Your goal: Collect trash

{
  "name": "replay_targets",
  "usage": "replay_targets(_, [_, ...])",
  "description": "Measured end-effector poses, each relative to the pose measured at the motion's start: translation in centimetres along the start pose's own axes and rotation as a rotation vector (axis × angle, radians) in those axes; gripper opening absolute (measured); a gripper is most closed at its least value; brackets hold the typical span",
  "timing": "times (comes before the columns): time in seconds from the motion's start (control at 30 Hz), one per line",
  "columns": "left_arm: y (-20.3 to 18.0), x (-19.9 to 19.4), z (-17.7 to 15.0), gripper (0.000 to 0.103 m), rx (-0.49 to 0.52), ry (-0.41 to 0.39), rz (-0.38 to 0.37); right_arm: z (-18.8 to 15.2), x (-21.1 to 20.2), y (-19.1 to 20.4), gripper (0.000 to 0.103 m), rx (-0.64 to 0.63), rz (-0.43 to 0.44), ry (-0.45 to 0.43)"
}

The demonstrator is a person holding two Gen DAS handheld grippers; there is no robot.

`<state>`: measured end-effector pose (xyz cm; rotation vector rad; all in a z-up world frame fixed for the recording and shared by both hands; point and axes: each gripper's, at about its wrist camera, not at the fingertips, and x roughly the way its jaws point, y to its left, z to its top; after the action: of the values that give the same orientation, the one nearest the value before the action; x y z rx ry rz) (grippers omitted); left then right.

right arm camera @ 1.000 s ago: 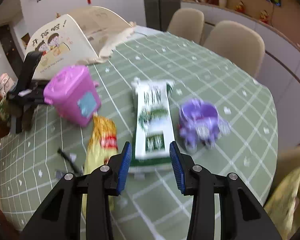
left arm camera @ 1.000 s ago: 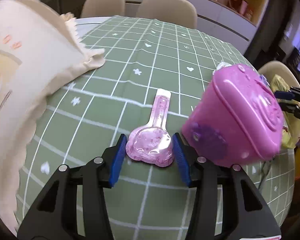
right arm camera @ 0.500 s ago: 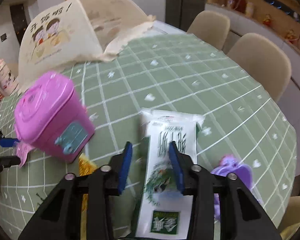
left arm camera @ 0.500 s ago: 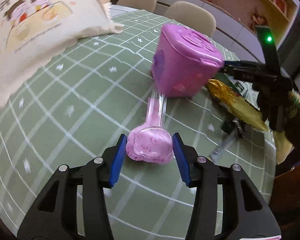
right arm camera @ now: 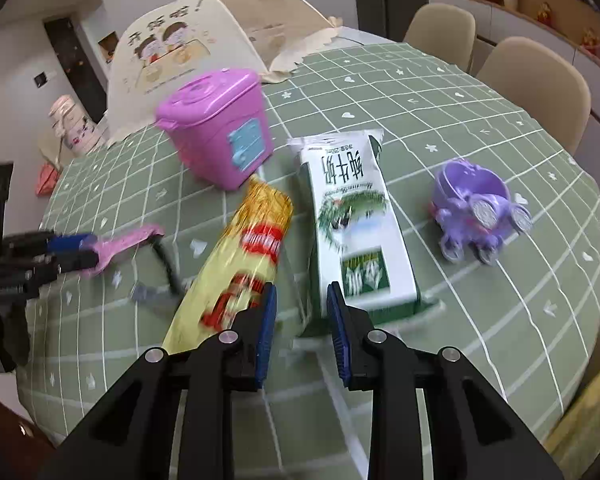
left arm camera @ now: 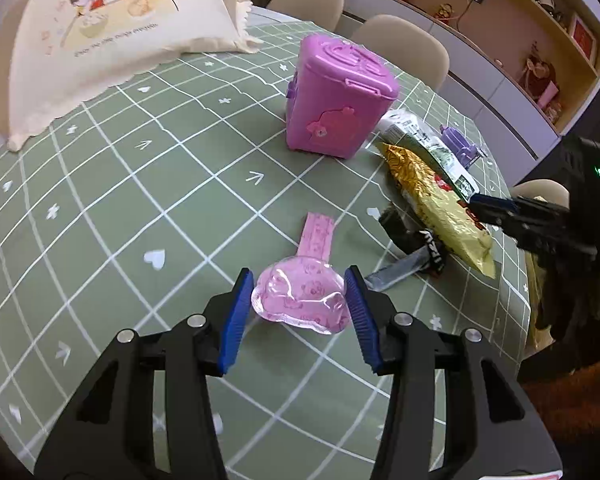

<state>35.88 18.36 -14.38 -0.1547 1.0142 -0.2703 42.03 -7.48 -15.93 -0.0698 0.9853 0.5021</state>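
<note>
My left gripper [left arm camera: 296,312] is shut on a pink plastic lollipop wrapper [left arm camera: 300,300] and holds it just above the green checked tablecloth [left arm camera: 140,200]. A pink toy trash bin [left arm camera: 336,100] with its lid shut stands beyond it. A gold snack bag [right arm camera: 236,256] and a white-green milk pack [right arm camera: 356,232] lie side by side. My right gripper [right arm camera: 300,320] is open and empty, hovering over the gap between their near ends. A small dark wrapper [left arm camera: 412,256] lies next to the gold bag.
A purple toy carriage [right arm camera: 476,208] stands right of the milk pack. A cream cushion with a cartoon print [left arm camera: 112,40] leans at the table's far left. Beige chairs [right arm camera: 536,84] ring the round table. The table edge is close below both grippers.
My left gripper has swung with the pink wrapper, so the bin now stands farther off. My right gripper has pulled back toward the near ends of the gold bag and milk pack.
</note>
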Motion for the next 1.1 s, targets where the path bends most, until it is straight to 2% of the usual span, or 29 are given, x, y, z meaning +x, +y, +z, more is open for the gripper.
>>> replay_targets(0.1, [-0.4, -0.4, -0.6, 0.045, -0.026, -0.010, 0.000, -0.5, -1.7, -0.4, 0.028, 0.014, -0.027, -0.059])
replay_targets(0.17, [-0.7, -0.5, -1.1, 0.045, -0.042, -0.008, 0.000, 0.1, -2.2, -1.0, 0.043, 0.039, -0.049, -0.088])
replay_targets(0.23, [-1.0, -0.6, -1.8, 0.045, -0.051, -0.009, 0.007, 1.3, -1.9, -1.8, 0.047, 0.060, -0.047, -0.097])
replay_targets(0.3, [-1.1, -0.7, -2.6, 0.046, -0.072, -0.001, 0.023, 2.5, -1.0, -2.0, 0.047, 0.063, -0.075, -0.078])
replay_targets(0.33, [-0.9, -0.8, -3.0, 0.047, -0.088, 0.003, 0.017, 2.9, -0.9, -1.8, 0.047, 0.059, -0.063, -0.078])
replay_targets(0.4, [-0.6, -1.2, -3.8, 0.056, -0.120, 0.007, -0.001, 3.4, -0.9, -0.3, 0.047, 0.015, 0.025, -0.077])
replay_targets(0.43, [-0.5, -1.4, -4.2, 0.058, -0.138, 0.008, -0.014, 3.4, -0.8, 0.6, 0.047, -0.013, 0.047, -0.073])
replay_targets(0.53, [-0.2, -1.9, -5.6, 0.068, -0.188, 0.016, -0.040, 2.8, 0.2, 2.5, 0.047, -0.063, 0.075, -0.039])
replay_targets(0.63, [-0.4, -2.8, -6.3, 0.077, -0.199, -0.002, -0.009, 1.7, 1.7, 3.4, 0.047, -0.070, 0.070, 0.018])
replay_targets(0.7, [-0.5, -3.4, -6.3, 0.080, -0.197, -0.023, 0.012, 0.9, 1.8, 3.4, 0.038, -0.064, 0.079, 0.034])
replay_targets(0.77, [-0.7, -3.6, -6.2, 0.080, -0.192, -0.042, 0.032, 0.1, 1.3, 3.4, 0.029, -0.073, 0.084, 0.037])
replay_targets(1.0, [-2.3, -1.9, -4.7, 0.092, -0.120, -0.049, 0.113, -3.0, -3.8, 1.7, 0.028, -0.062, 0.060, -0.014])
replay_targets(1.1, [-3.0, -1.2, -4.0, 0.092, -0.095, -0.052, 0.107, -3.8, -6.0, 0.5, 0.028, -0.023, 0.051, -0.052])
